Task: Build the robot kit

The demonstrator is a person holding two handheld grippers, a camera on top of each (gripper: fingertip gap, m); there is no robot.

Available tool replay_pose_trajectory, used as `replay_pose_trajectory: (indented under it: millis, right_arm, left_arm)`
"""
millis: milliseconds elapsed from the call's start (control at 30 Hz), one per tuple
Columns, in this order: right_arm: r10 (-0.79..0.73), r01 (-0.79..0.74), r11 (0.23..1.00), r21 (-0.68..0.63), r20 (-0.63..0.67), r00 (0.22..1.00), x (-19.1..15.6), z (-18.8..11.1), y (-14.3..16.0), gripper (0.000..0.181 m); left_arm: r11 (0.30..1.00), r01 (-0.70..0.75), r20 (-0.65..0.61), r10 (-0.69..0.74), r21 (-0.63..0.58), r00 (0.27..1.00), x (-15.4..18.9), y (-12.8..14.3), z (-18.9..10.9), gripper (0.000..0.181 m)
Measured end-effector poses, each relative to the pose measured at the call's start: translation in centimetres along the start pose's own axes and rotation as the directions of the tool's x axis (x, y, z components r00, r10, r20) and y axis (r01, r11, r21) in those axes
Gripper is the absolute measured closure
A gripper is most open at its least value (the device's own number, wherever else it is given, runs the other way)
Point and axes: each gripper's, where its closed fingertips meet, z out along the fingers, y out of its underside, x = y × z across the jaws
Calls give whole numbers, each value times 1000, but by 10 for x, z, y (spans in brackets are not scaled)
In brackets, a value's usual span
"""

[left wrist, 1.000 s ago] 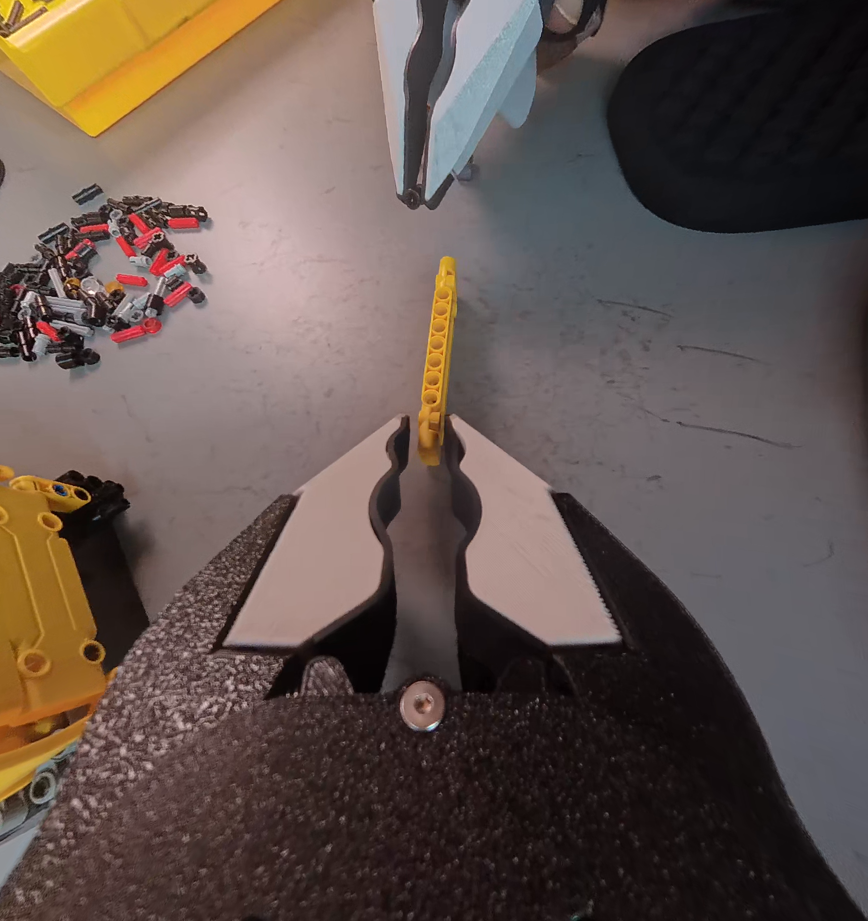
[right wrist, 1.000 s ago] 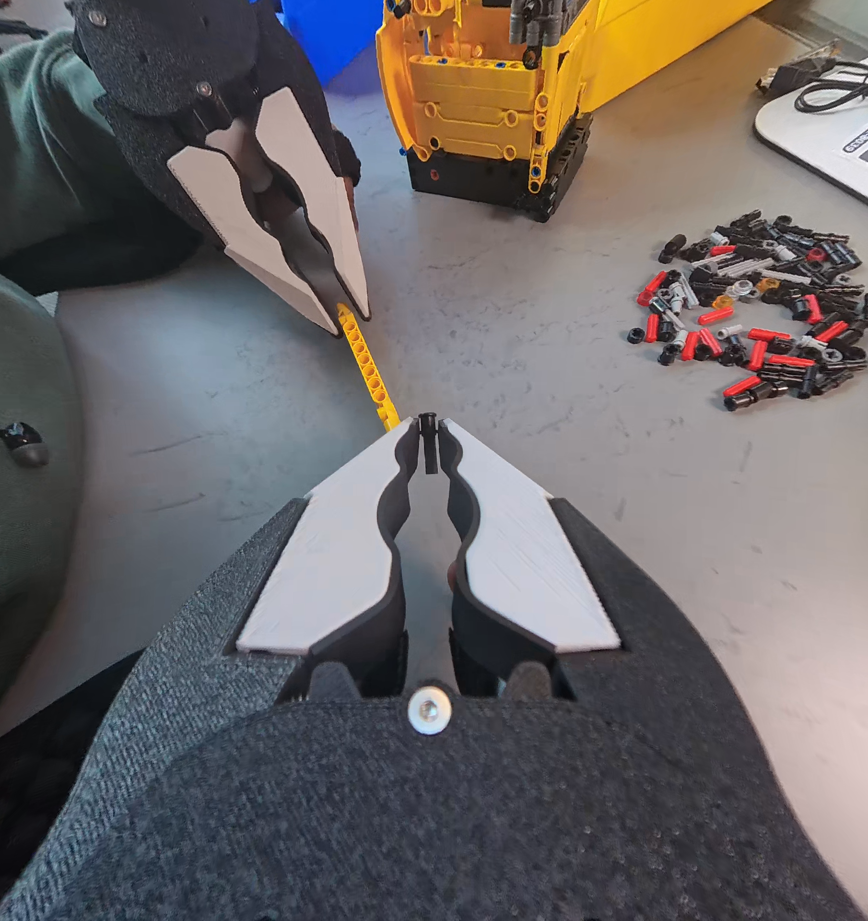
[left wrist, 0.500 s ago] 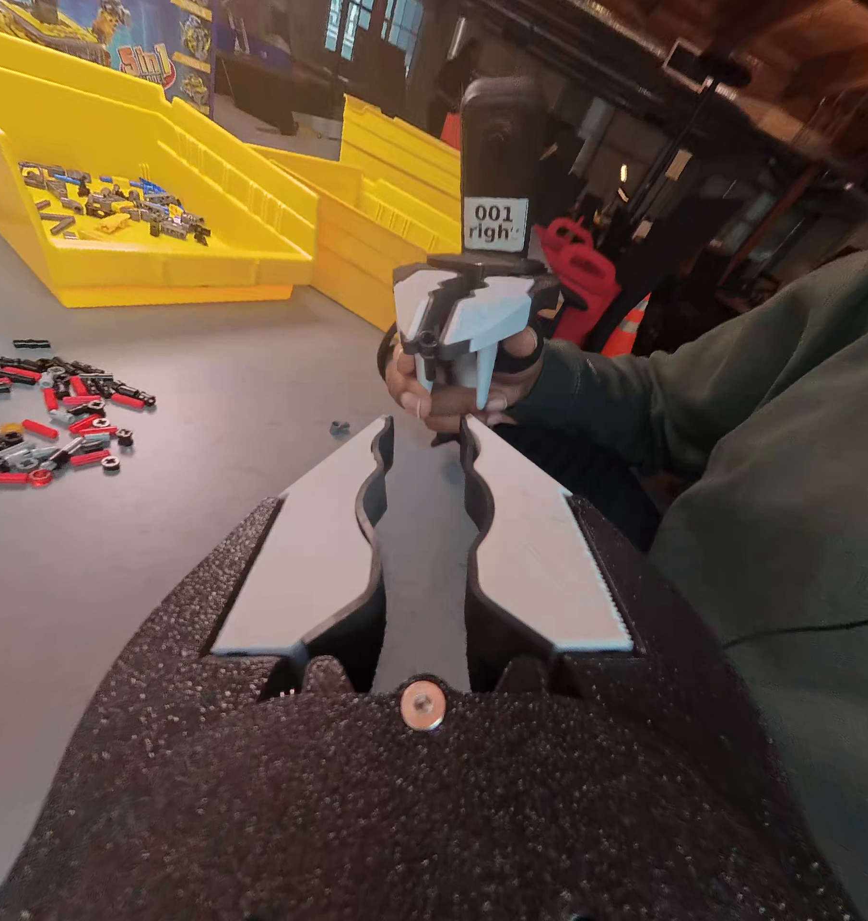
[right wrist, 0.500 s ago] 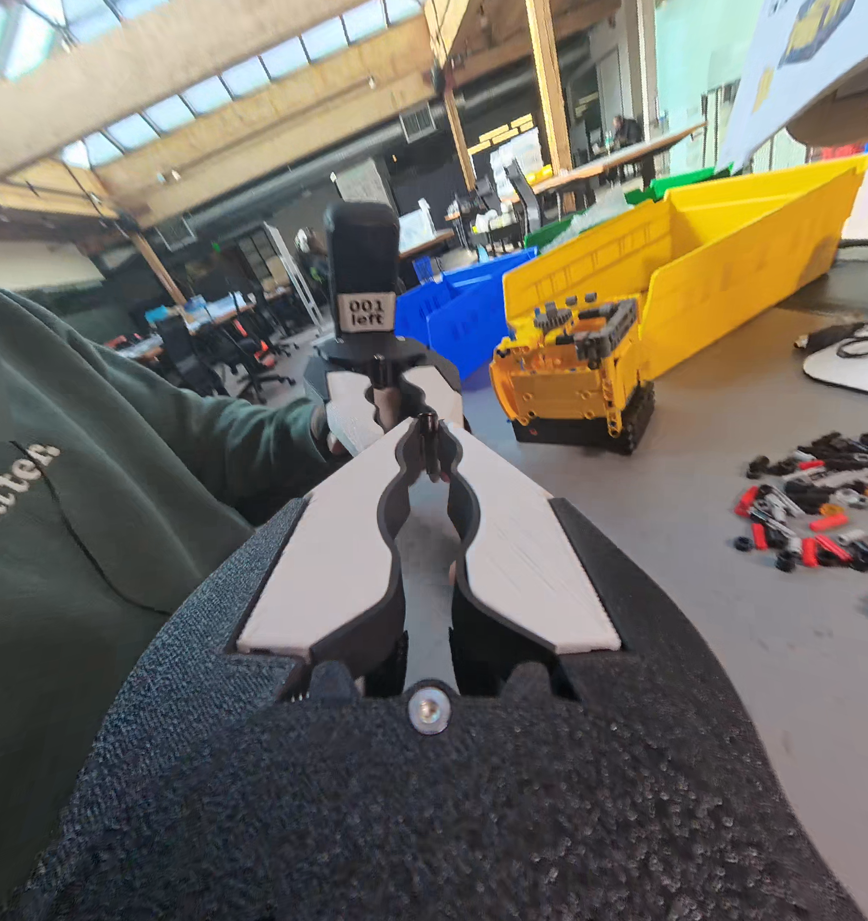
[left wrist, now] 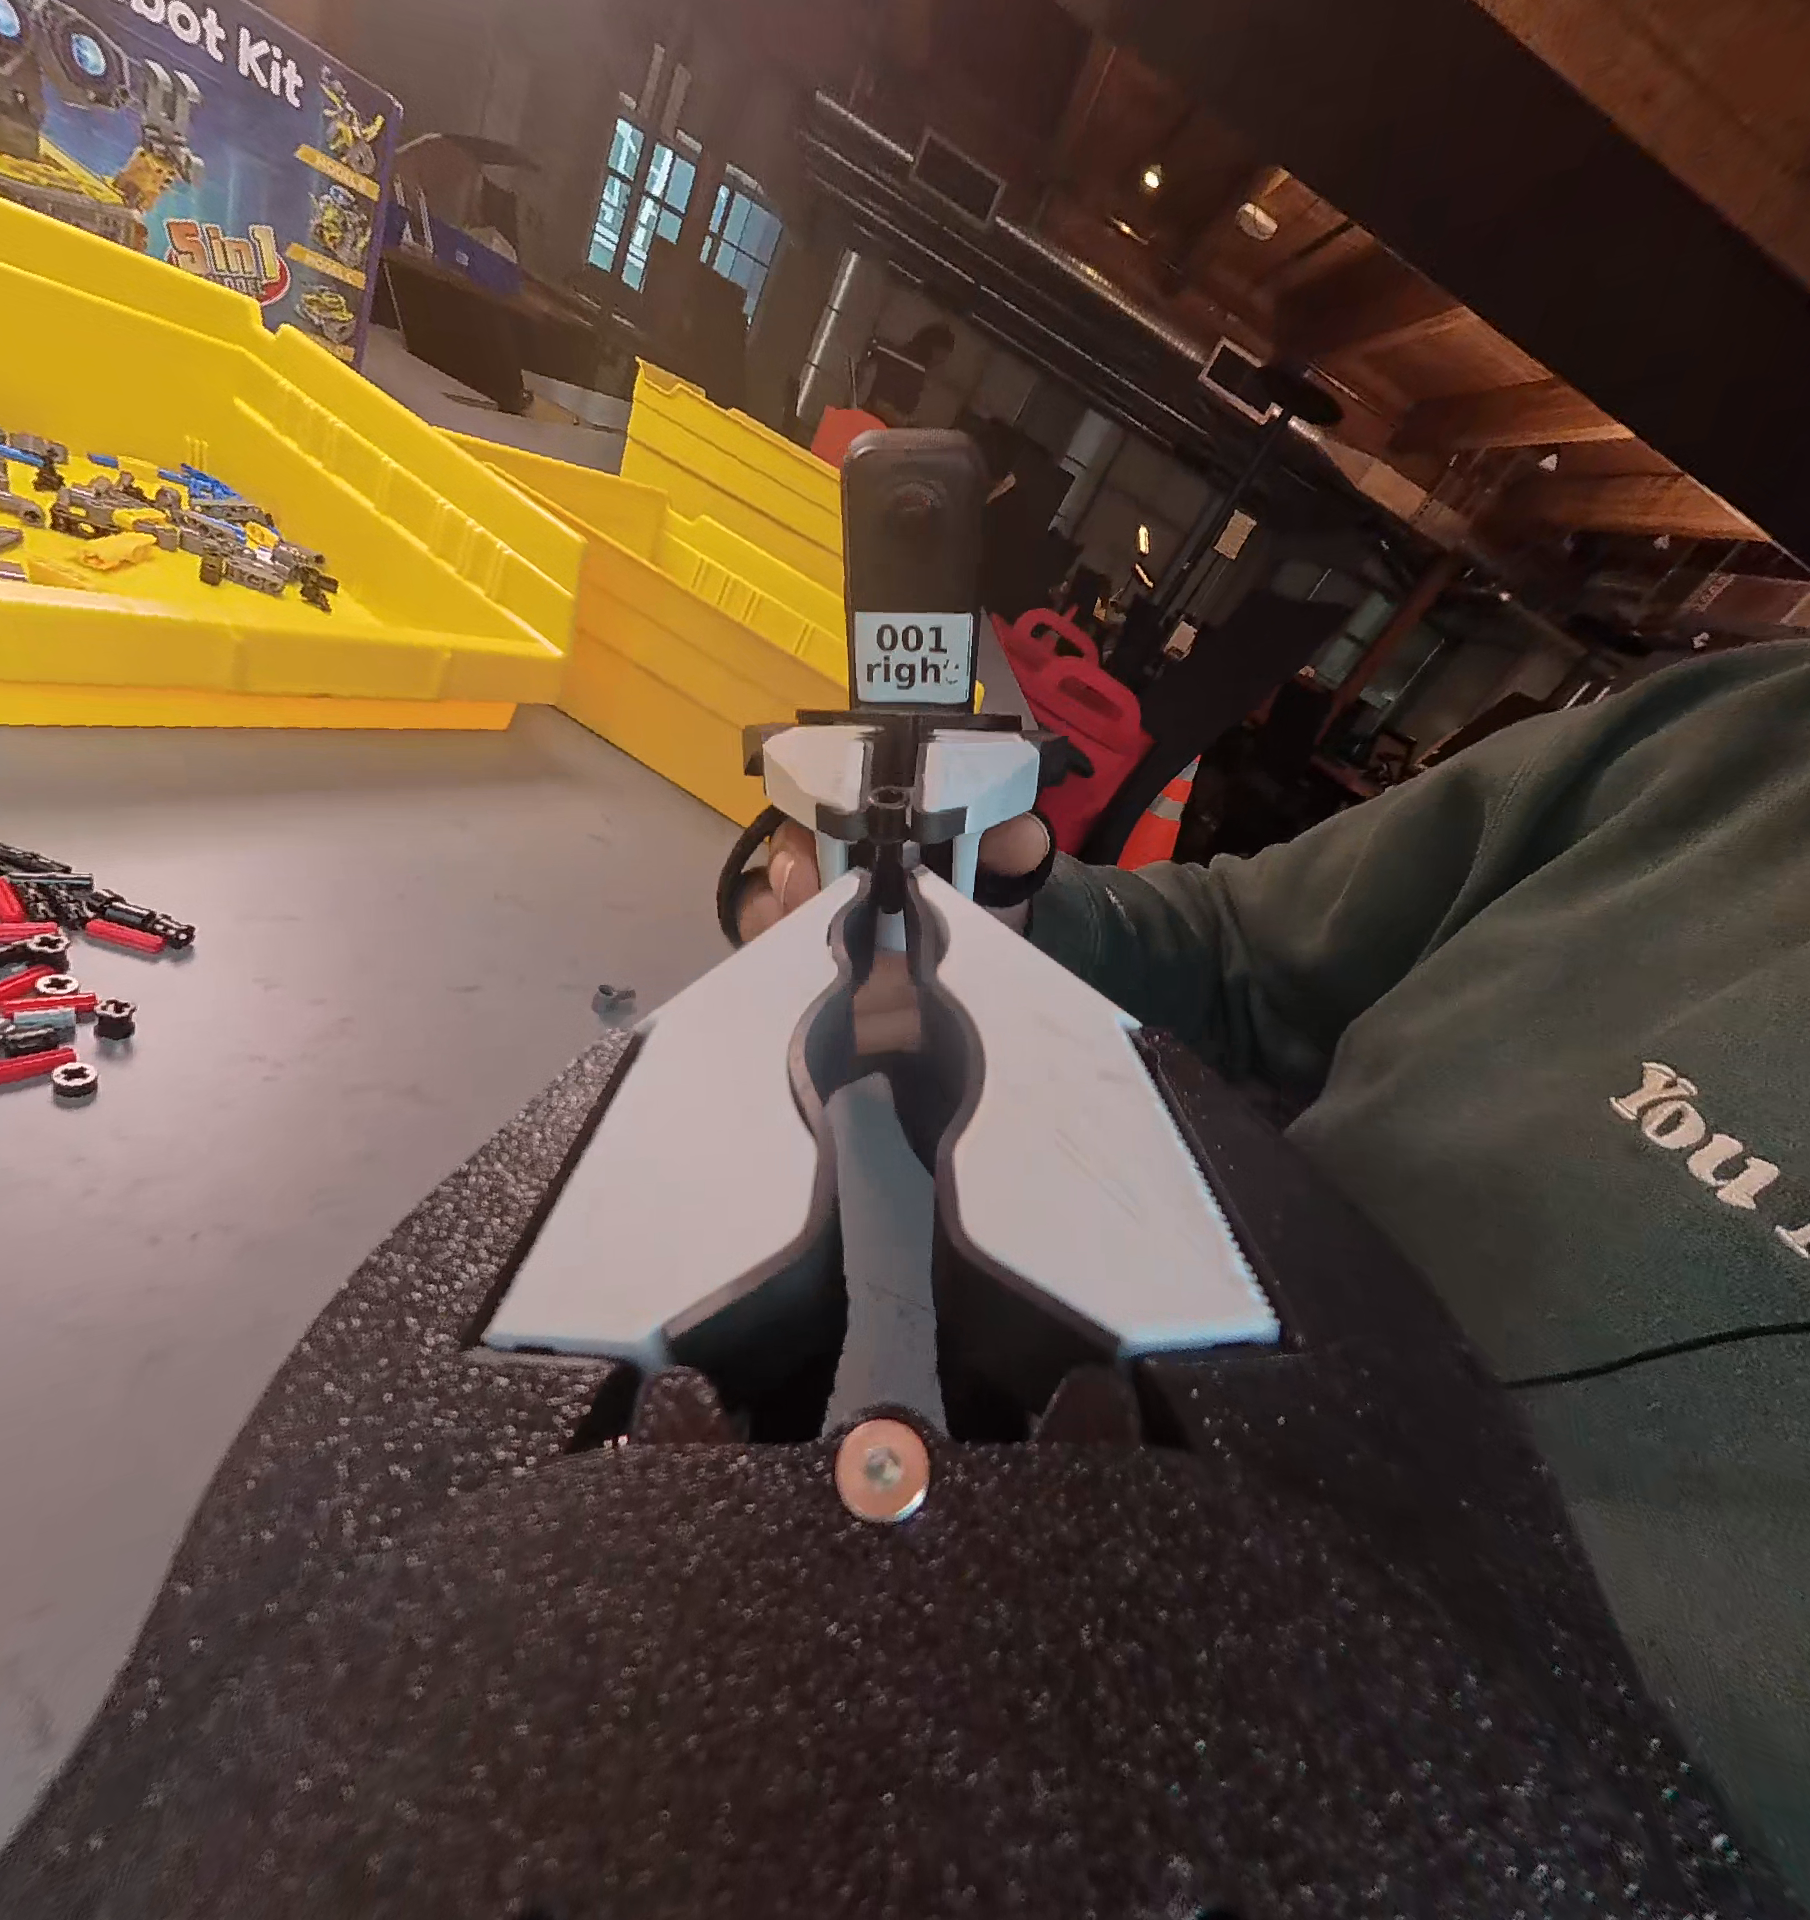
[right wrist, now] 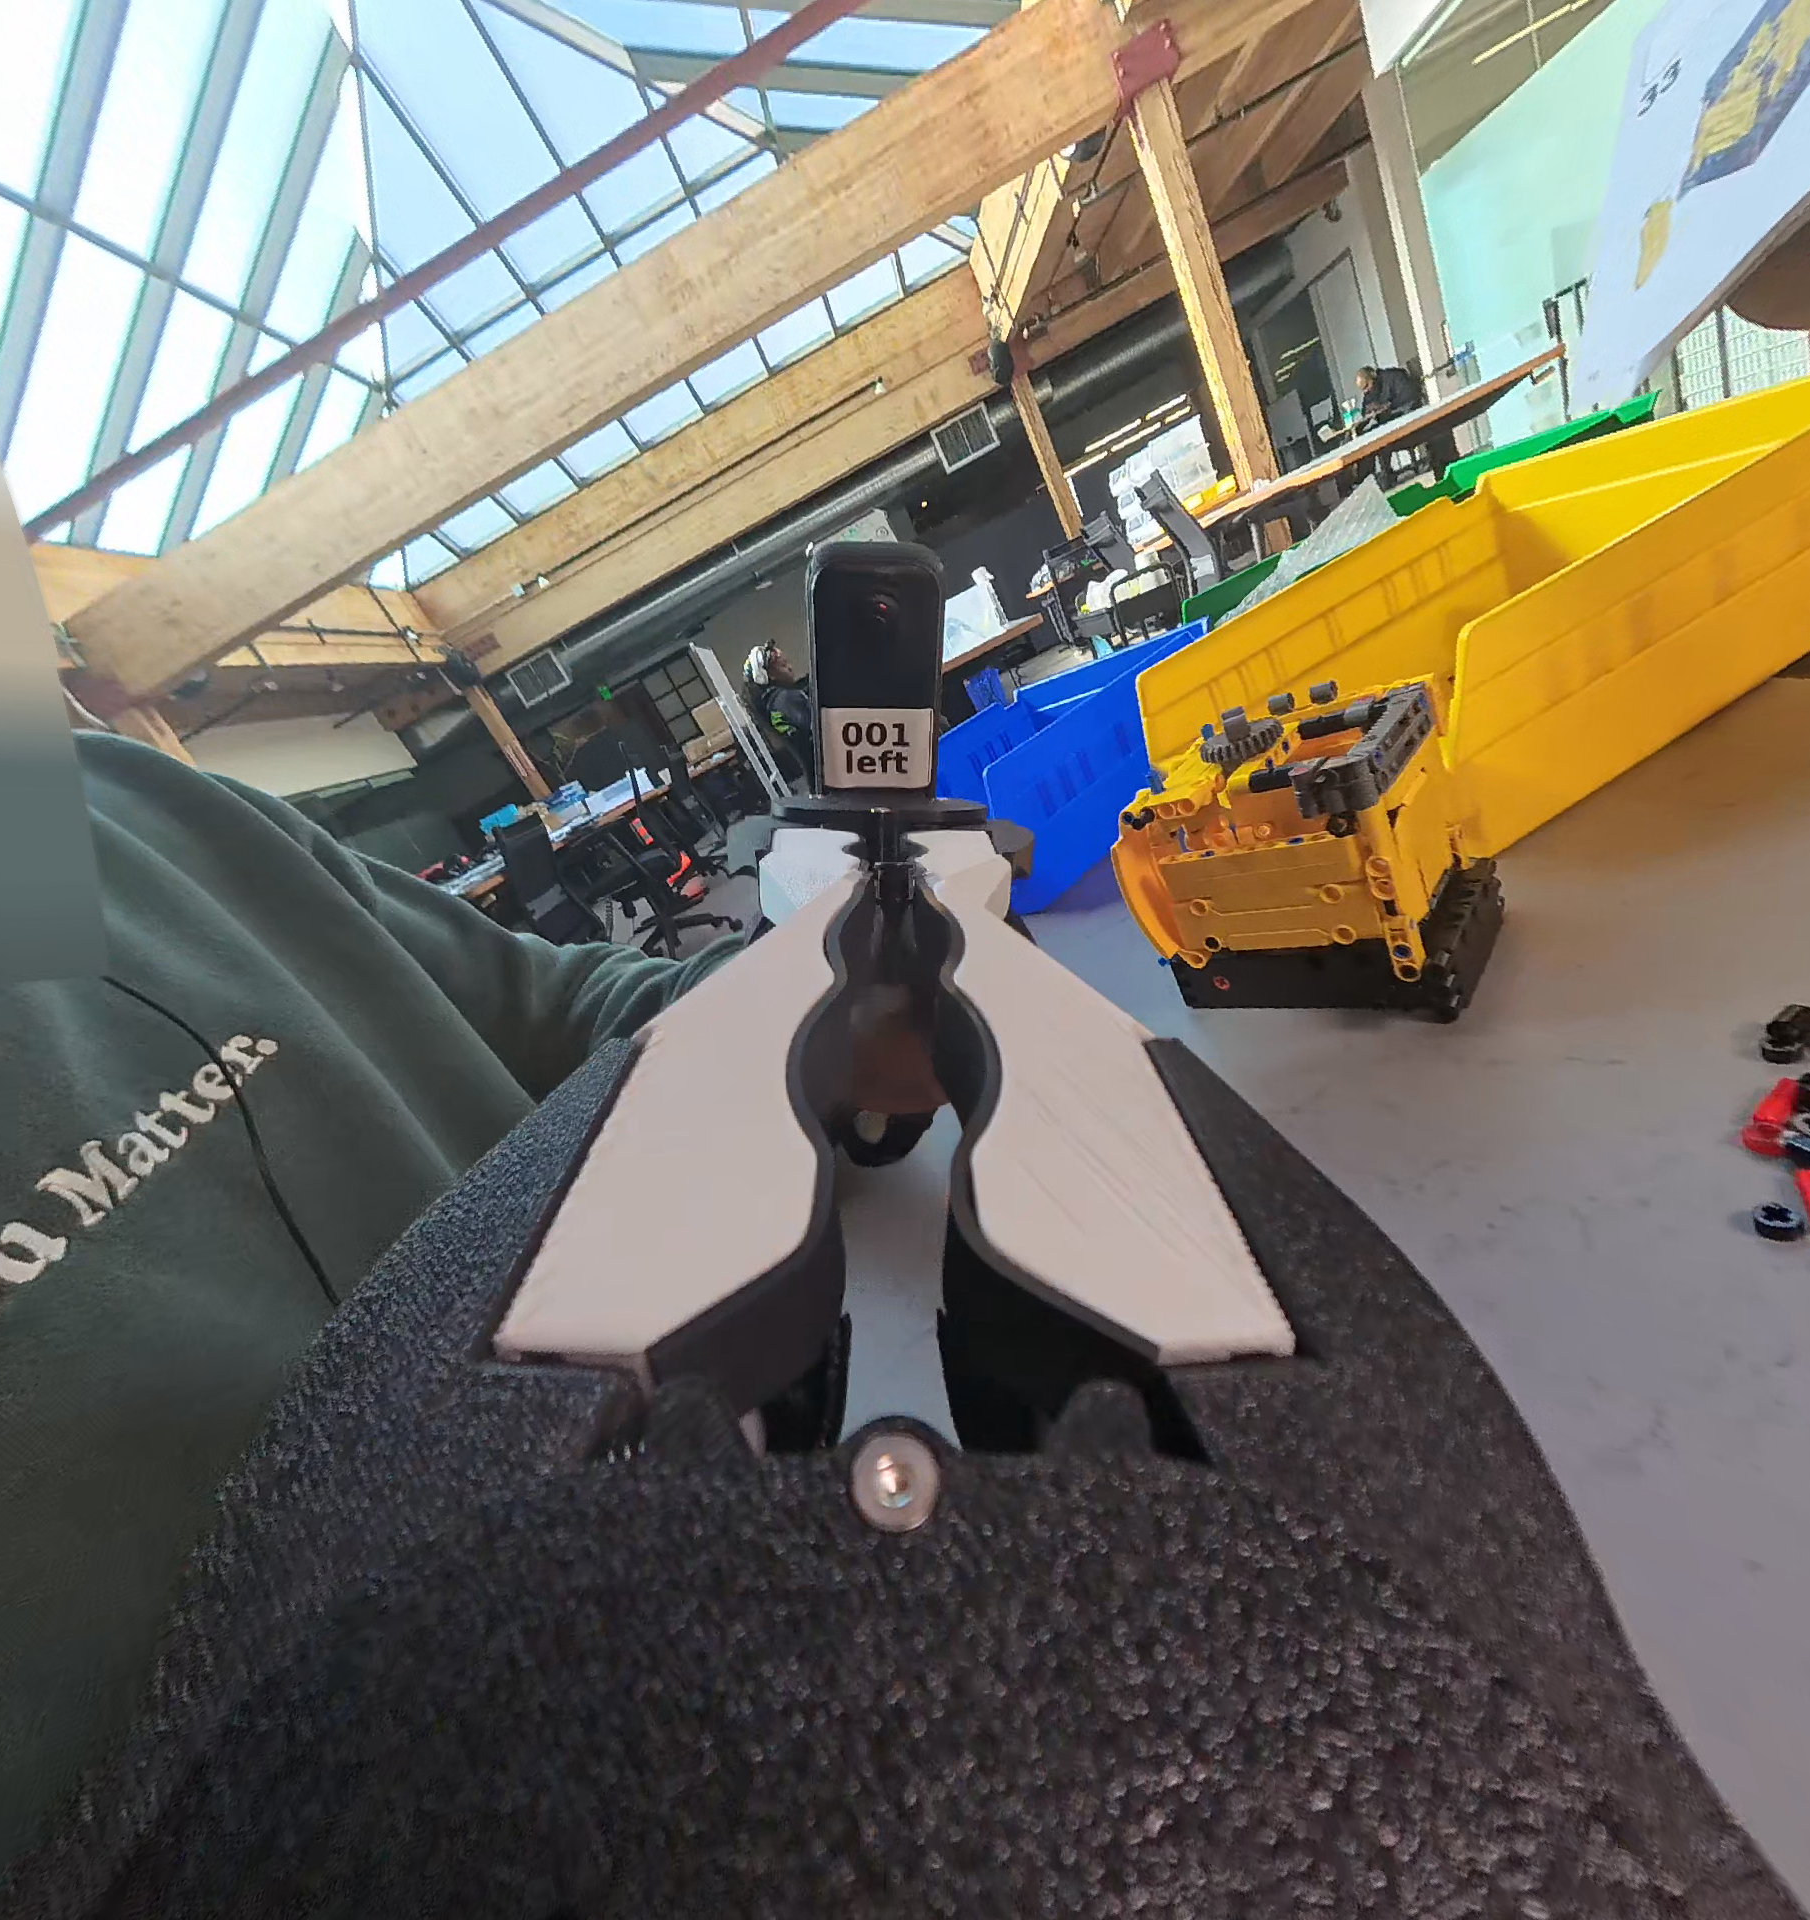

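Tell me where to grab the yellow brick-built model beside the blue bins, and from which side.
Probably the grey beam frame on top of the yellow model, from above: the model stands upright on its black base, its body looks broad for the jaws, and that frame is a narrow raised bar. The right gripper is shut on a black pin.

Surface finishes, bench and tooling
Left gripper (left wrist: 885, 904) fingers (left wrist: 693, 1143): matt, smooth pale plastic on black, coarse-grained housing. Tabletop (left wrist: 288, 1039): smooth grey, faint sheen. Bins (left wrist: 257, 644): glossy yellow plastic. Sweatshirt (right wrist: 153, 1039): soft green cloth
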Motion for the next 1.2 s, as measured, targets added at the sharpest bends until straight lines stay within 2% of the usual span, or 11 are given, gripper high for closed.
replay_pose_trajectory:
  millis: [133,267,367,533,1033,1200]
  right_arm:
    - [-107,108,980,-170,15,994,0,-3,21,174]
    - [-230,236,898,-371,61,971,0,-8,51,174]
    - [-280,287,847,-448,84,956,0,-10,66,174]
    - [-306,306,808,-503,86,948,2,-11,77,174]
    - [-308,295,815,-499,58,950,9,-11,76,174]
    - [-306,286,817,-500,44,951,12,-13,76,174]
  left_arm:
    - [982,-94,26,100,-165,995,-2,21,-6,178]
    - [906,-217,41,249,-364,968,-6,52,-12,178]
    - [867,-225,23,263,-444,965,-7,68,-13,178]
    - [851,-219,16,258,-476,966,-9,76,-14,178]
    - [870,-193,43,237,-454,970,-15,74,-17,177]
    - [868,-211,70,270,-450,960,-19,72,-18,177]
